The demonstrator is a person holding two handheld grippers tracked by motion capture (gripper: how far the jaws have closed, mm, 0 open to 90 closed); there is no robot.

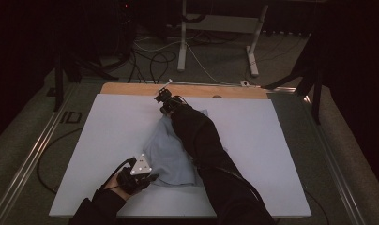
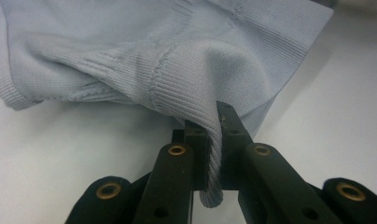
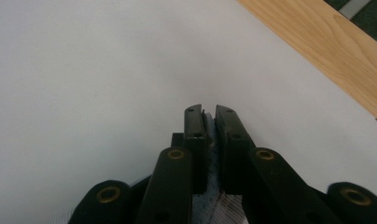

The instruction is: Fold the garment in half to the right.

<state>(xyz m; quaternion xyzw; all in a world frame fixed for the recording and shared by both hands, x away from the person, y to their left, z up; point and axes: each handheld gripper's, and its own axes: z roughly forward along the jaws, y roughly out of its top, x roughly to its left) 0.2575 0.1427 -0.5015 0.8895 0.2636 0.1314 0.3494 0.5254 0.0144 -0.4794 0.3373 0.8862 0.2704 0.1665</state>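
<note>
Left gripper [image 2: 213,126] pinches ribbed hem of pale blue knit garment [image 2: 144,51], jaws narrow. Right gripper [image 3: 208,114] nearly closed on blue fabric above white board [image 3: 84,93]. No legible writing.

Pale blue garment [image 1: 171,152] crumpled mid-sheet on white table cover [image 1: 253,136]. Left gripper [image 1: 147,179] at its near edge; right gripper [image 1: 165,99] at its far end, dark sleeve [image 1: 201,140] lying across cloth.
</note>
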